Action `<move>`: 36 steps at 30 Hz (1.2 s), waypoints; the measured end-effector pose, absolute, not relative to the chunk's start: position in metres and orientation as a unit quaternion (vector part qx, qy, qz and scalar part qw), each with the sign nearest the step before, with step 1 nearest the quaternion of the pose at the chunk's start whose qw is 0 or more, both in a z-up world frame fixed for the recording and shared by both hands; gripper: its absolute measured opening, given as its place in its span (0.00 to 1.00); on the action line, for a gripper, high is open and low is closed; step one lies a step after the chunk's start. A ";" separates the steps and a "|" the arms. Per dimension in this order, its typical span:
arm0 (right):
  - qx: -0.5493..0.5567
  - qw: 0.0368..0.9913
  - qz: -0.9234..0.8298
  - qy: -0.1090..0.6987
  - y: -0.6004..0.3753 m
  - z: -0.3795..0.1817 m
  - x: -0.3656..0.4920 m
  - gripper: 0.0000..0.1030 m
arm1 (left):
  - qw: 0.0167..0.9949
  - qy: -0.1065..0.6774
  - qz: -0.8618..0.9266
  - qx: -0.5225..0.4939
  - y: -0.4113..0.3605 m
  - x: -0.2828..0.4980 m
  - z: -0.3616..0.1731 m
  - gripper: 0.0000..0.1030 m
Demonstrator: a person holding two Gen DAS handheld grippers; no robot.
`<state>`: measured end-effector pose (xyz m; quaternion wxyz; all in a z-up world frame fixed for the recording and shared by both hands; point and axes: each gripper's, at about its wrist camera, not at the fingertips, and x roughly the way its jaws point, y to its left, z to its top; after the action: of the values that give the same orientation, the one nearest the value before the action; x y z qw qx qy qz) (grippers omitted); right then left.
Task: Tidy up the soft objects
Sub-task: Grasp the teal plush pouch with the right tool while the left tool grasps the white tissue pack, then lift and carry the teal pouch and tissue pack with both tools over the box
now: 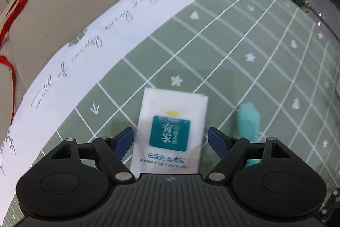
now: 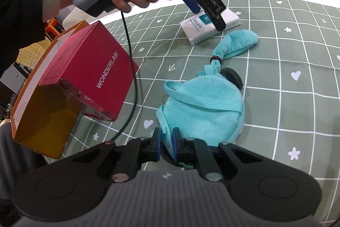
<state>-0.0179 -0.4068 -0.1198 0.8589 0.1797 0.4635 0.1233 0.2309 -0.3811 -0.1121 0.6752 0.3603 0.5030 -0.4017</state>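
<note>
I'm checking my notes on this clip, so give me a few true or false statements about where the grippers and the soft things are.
1. The left gripper has its jaws spread on either side of the tissue pack. True.
2. The right gripper hangs wide open. False: its jaws are nearly closed on the teal plush pouch.
3. The red box reads WONDERLAB. True.
4. The tissue pack sits inside the orange bin. False: it lies on the green checked cloth.

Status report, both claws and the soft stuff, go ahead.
Left claw open, straddling tissue pack on the table. Right claw shut on teal plush bag strap. Red box sits left; nothing blocking.
</note>
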 end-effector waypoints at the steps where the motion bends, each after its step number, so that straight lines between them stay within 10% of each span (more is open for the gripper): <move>1: 0.178 0.859 0.124 0.463 -0.407 -0.120 -0.018 0.08 | 0.675 0.506 -0.399 0.358 -0.381 0.233 -0.114 0.90; 16: 0.171 0.860 0.127 0.463 -0.406 -0.120 -0.018 0.08 | 0.687 0.482 -0.434 0.328 -0.388 0.225 -0.122 1.00; 19: 0.169 0.860 0.127 0.464 -0.405 -0.120 -0.017 0.08 | 0.703 0.476 -0.429 0.309 -0.387 0.226 -0.115 0.78; 36: 0.158 0.864 0.115 0.464 -0.398 -0.114 -0.019 0.05 | 0.745 0.515 -0.378 0.191 -0.372 0.213 -0.088 0.74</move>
<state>-0.0186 -0.3984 -0.1145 0.8638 0.1577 0.4644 0.1150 0.2130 -0.3717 -0.0875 0.7448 0.1911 0.5154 -0.3783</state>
